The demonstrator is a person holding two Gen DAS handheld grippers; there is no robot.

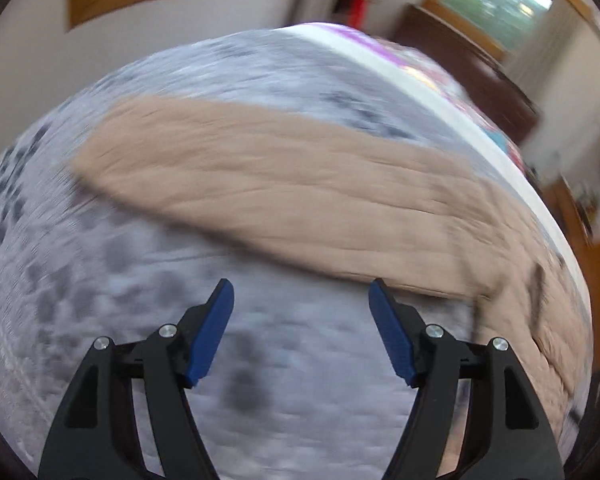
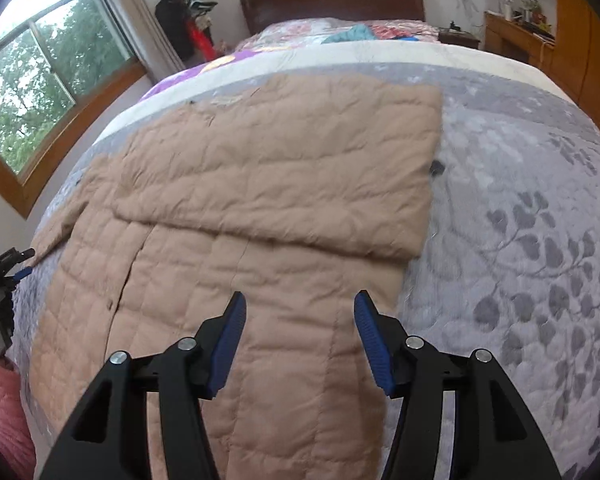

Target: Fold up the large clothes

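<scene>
Although one fold already lies across its far half, the tan quilted coat [image 2: 236, 216] looks only partly folded: its near half, with the buttoned front, is spread flat on the grey leaf-patterned bedspread [image 2: 540, 200]. The right tool [image 2: 300, 340] hangs over the coat's near part, jaws apart and empty; the left tool [image 1: 300, 320], blurred, is likewise spread wide and holds nothing. A purple blanket [image 2: 204, 72] lies beyond, well apart; nothing seems to block further folding.

text: none readable | labels: none | numbers: none | signs: none
</scene>
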